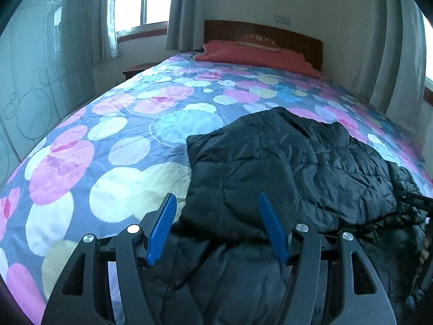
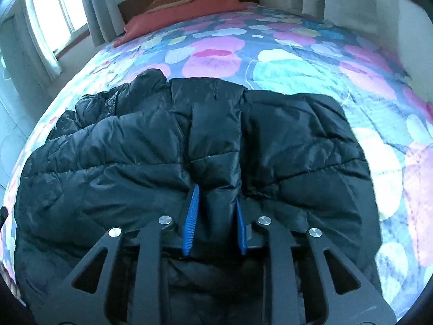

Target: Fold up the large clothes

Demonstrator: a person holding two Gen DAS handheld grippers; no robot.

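A black quilted puffer jacket (image 1: 297, 168) lies crumpled on the near part of a bed. In the left wrist view my left gripper (image 1: 216, 195) stands open over the jacket's left edge, its blue pads (image 1: 162, 227) wide apart and not pressing the cloth. In the right wrist view the jacket (image 2: 135, 162) fills the middle of the frame. My right gripper (image 2: 216, 192) is shut on a raised ridge of its fabric near the front edge, with the padding bulging between the two blue pads (image 2: 192, 216).
The bedspread (image 1: 108, 135) has a pattern of pink, white and blue circles and stretches away to a red pillow (image 1: 243, 54) and a wooden headboard (image 1: 270, 32). A glass-fronted wardrobe (image 1: 32, 81) stands left of the bed, with a small nightstand (image 1: 135, 69) and a curtained window (image 1: 140, 0) beyond.
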